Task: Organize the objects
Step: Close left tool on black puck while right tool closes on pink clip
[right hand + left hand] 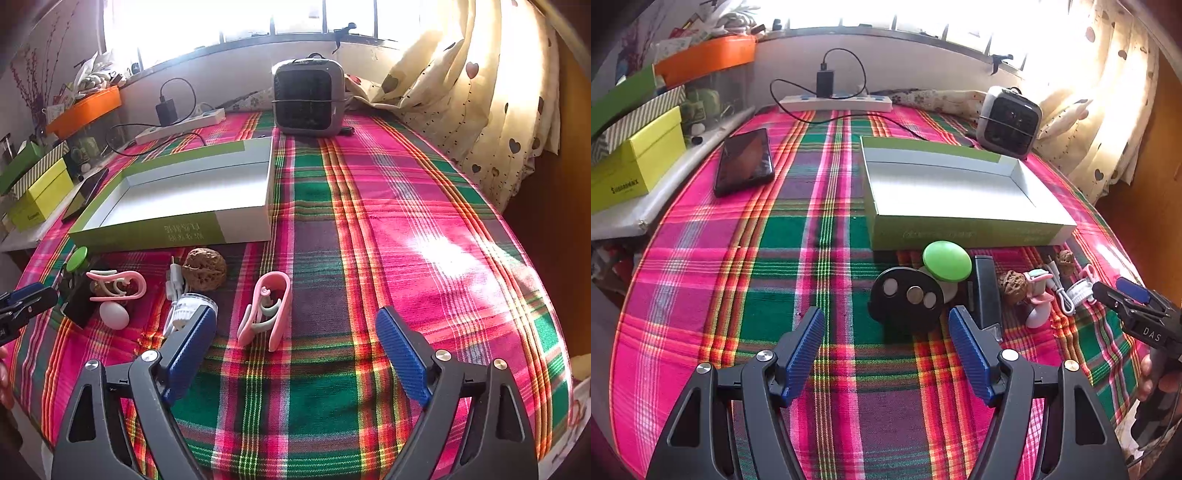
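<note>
On the desk: a bright plaid cloth (369,192) covers the whole top, sun glaring through the window behind.
Box: open green-and-white box (960,229), shallow and bare inside, lies flat just behind the row of small things.
Left gripper (886,343): jaws spread, nothing between the blue pads, hovering low just in front of the black disc.
Black disc (905,295): round, three pale buttons on top, right ahead of the left gripper's opening.
Green cap (947,260): glossy round piece, sits just behind the disc, close to the box's front wall.
Black bar (984,295): dark oblong thing lying just right of the disc.
Right gripper (295,343): jaws wide, not pressing on anything; the pink clip stands between the fingers but apart from both pads.
Pink clip (267,310): pink and white, lying on the cloth well clear of the box.
Walnut (204,271): wrinkled brown shell, near the box front, beside a white cable (174,284).
Second pink clip (116,284): farther left, with a white egg shape (114,315) just below it.
Background: grey heater (308,98) at the far edge, phone (744,162) lying left of the box.
</note>
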`<action>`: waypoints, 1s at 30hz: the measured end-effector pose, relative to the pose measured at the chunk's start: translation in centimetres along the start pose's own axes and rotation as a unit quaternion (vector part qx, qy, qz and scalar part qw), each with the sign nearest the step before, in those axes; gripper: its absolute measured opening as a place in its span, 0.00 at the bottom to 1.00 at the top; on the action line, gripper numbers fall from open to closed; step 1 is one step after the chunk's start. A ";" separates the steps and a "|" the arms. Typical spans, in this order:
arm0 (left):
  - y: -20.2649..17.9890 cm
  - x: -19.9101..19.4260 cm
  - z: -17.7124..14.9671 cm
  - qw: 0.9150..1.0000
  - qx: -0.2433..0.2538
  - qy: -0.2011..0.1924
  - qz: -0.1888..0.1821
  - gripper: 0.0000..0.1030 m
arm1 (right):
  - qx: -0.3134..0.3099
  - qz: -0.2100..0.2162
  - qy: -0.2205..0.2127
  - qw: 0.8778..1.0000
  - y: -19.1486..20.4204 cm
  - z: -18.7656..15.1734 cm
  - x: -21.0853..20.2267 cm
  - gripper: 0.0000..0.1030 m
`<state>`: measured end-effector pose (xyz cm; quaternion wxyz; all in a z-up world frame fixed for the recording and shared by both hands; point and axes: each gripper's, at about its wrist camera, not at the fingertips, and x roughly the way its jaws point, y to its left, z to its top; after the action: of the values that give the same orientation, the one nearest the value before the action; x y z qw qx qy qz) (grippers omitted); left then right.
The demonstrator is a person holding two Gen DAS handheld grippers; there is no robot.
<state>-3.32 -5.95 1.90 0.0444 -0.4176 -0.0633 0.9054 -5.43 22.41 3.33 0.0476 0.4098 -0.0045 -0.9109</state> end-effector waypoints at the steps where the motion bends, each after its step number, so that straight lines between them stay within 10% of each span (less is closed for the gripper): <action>1: 0.1 0.1 0.1 1.000 -0.001 0.001 0.001 0.67 | 0.001 -0.002 0.000 1.000 -0.1 0.1 0.1 0.84; 19: 0.4 2.5 1.5 1.000 0.008 0.021 0.004 0.65 | -0.009 -0.007 0.032 0.999 0.2 1.2 2.2 0.63; 30: 0.8 2.5 1.7 1.000 0.002 0.016 0.010 0.41 | -0.011 -0.016 0.029 0.999 0.2 1.4 2.2 0.45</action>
<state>-6.25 -6.49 0.99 0.0372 -0.4321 -0.0561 0.8993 -7.87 22.00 2.63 0.0373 0.4356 0.0136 -0.8993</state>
